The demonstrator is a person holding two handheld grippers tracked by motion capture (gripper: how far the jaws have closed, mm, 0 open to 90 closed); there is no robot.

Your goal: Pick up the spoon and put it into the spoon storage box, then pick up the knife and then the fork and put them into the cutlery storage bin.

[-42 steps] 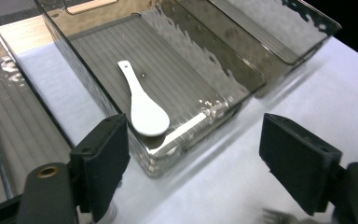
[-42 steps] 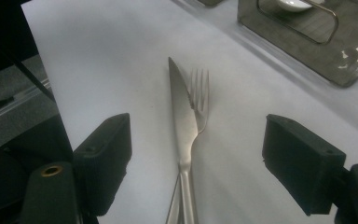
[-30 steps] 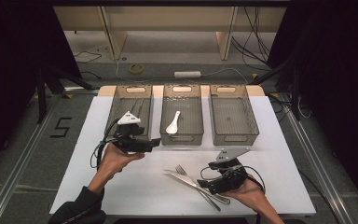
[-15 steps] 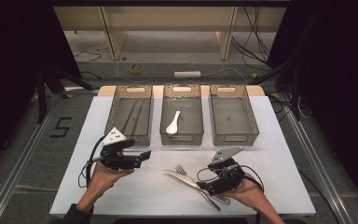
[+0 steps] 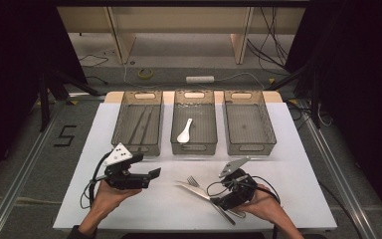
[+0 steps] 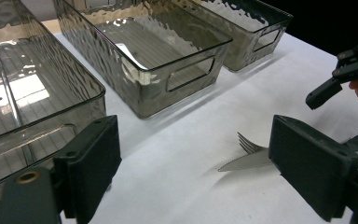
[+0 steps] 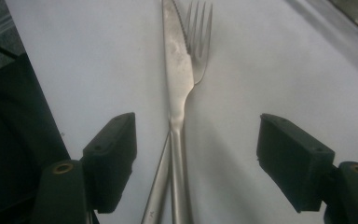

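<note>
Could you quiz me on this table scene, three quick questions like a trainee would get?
1. True or false: the spoon lies in the middle bin.
2. Which two things lie crossed on the table between the right gripper's jaws? A) knife and fork B) two spoons C) fork and cup
3. Fill in: the left gripper has its jaws ____, with nothing between them.

Key:
1. True.
2. A; the jaws stand wide on either side of the handles and have just been closing a little, without pressing on them.
3. open.
</note>
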